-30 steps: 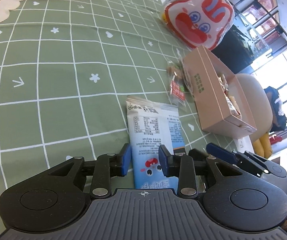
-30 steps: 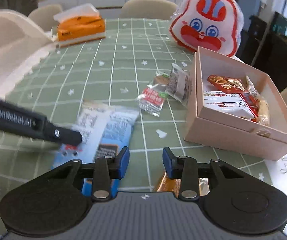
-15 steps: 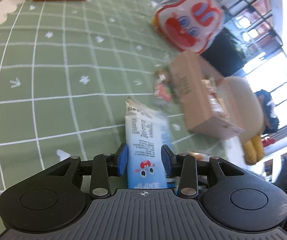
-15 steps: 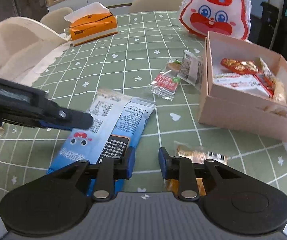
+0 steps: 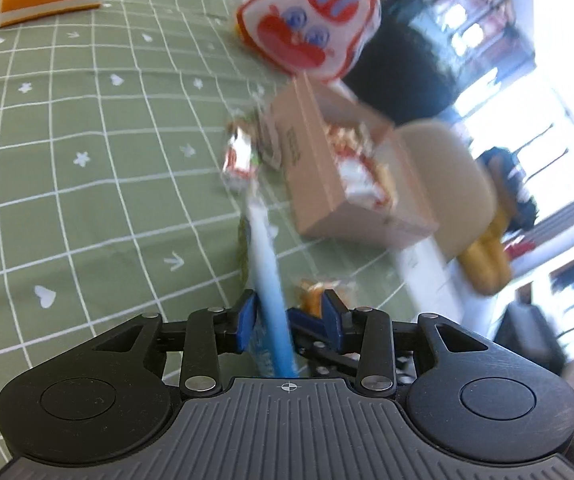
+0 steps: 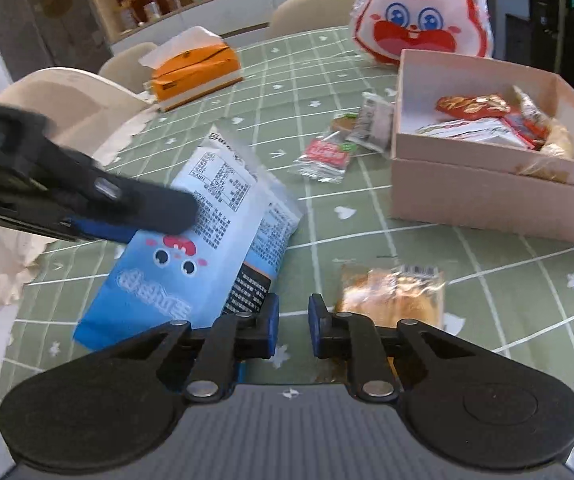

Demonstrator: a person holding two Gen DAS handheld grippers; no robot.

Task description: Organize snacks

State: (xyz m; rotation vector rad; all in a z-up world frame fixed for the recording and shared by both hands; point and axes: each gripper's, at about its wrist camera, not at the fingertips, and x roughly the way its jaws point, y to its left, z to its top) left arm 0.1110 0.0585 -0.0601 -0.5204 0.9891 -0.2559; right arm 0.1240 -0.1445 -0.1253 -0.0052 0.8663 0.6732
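A blue snack packet (image 6: 191,240), printed with a cartoon face and unreadably small text, is held edge-on in the part-open left gripper (image 5: 287,316) above the table's (image 6: 307,64) near edge, while the right gripper (image 6: 291,320), fully closed, is left empty.

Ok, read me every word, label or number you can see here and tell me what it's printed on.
Nothing reads cleanly.
Blue snack packet: white logo characters and a nutrition table, too blurred.
Red packet: white characters, too small.
Orange tissue box: dark logo, too small.
Cardboard box: green side print, blurred.
Bread packet: barcode label, unreadable.
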